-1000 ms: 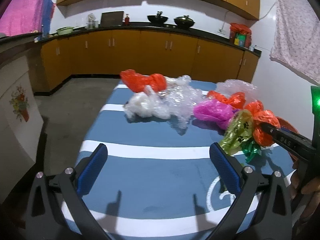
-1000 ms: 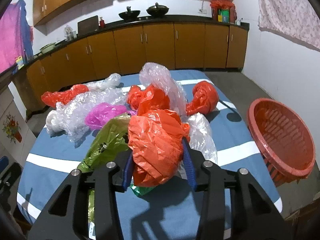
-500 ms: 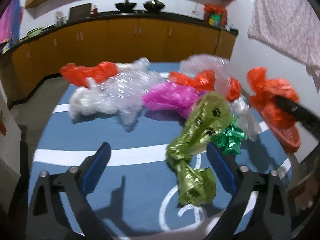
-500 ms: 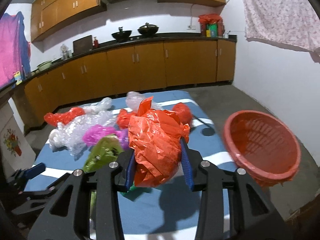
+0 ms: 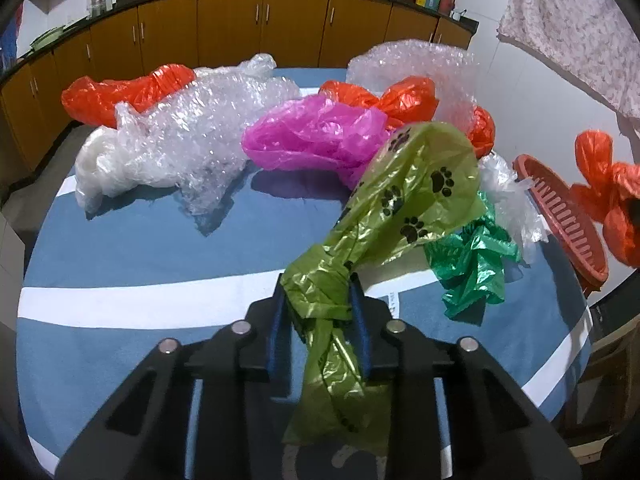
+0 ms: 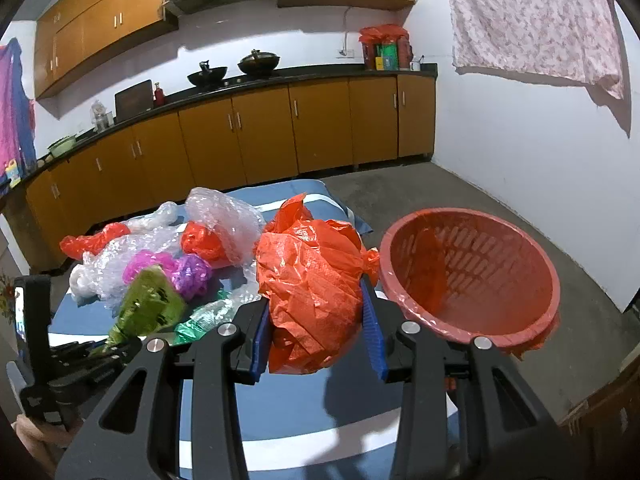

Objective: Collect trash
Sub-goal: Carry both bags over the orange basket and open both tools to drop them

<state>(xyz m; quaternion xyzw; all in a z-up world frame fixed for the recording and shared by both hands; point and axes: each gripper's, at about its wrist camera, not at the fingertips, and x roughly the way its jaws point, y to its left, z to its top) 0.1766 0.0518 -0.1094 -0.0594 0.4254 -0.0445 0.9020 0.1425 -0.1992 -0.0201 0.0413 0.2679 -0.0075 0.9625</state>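
Note:
My left gripper [image 5: 318,320] is shut on an olive-green plastic bag with black paw prints [image 5: 400,204], pinched at its twisted neck over the blue striped table [image 5: 140,248]. My right gripper [image 6: 318,336] is shut on a crumpled orange plastic bag [image 6: 316,276], held above the table's right edge beside the red slatted basket [image 6: 472,276]. That orange bag [image 5: 612,200] and the basket [image 5: 568,216] also show at the right of the left wrist view. The green bag [image 6: 150,308] shows low left in the right wrist view.
More trash lies on the table: a magenta bag [image 5: 316,136], bubble wrap [image 5: 192,136], orange bags [image 5: 120,92], a shiny green bag [image 5: 472,264] and clear film [image 5: 508,196]. Wooden kitchen cabinets [image 6: 280,132] run along the back wall.
My left gripper moved right and forward and shut on the green paw-print bag. My right gripper lifted the orange bag and carried it right, toward the red basket.

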